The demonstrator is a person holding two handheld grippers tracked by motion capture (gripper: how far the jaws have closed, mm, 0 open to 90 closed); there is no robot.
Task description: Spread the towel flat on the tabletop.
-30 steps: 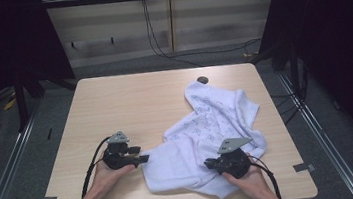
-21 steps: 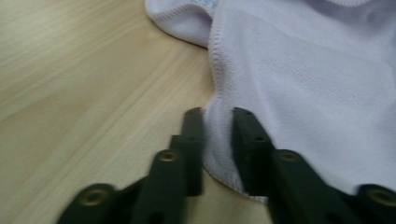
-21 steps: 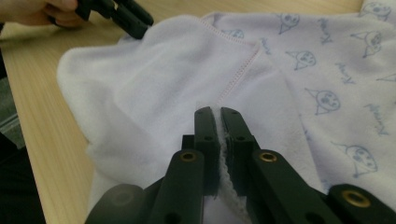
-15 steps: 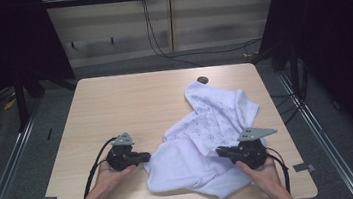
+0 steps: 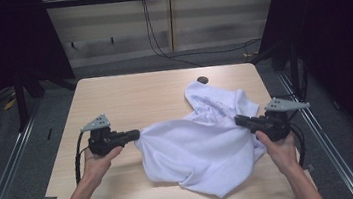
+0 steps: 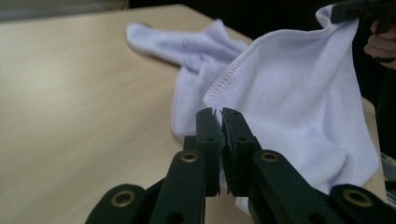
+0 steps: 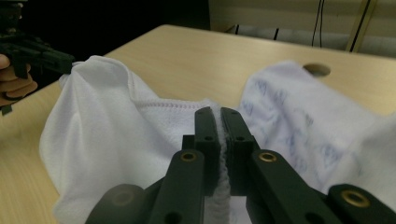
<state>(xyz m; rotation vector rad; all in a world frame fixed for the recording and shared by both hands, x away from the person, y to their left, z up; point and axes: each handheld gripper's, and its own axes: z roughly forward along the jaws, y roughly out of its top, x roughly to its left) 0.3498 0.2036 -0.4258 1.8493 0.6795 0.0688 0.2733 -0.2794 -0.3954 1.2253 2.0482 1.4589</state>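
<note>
Two grippers, the left gripper (image 5: pixel 137 132) and right gripper (image 5: pixel 237 119), each pinch a hemmed edge of the white towel (image 5: pixel 205 149), soft, light and floppy, sagging between them onto the wooden table (image 5: pixel 129 97), so edges and corners suit gripping best

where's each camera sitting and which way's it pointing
high view: above the person's side, looking forward and down on the table; both forearms, left gripper and right gripper pinch the towel.
left gripper view: rides the left gripper, looks along its shut jaws at the towel hem.
right gripper view: rides the right gripper, jaws shut on the towel.
shared: each gripper view shows the other gripper far off.
</note>
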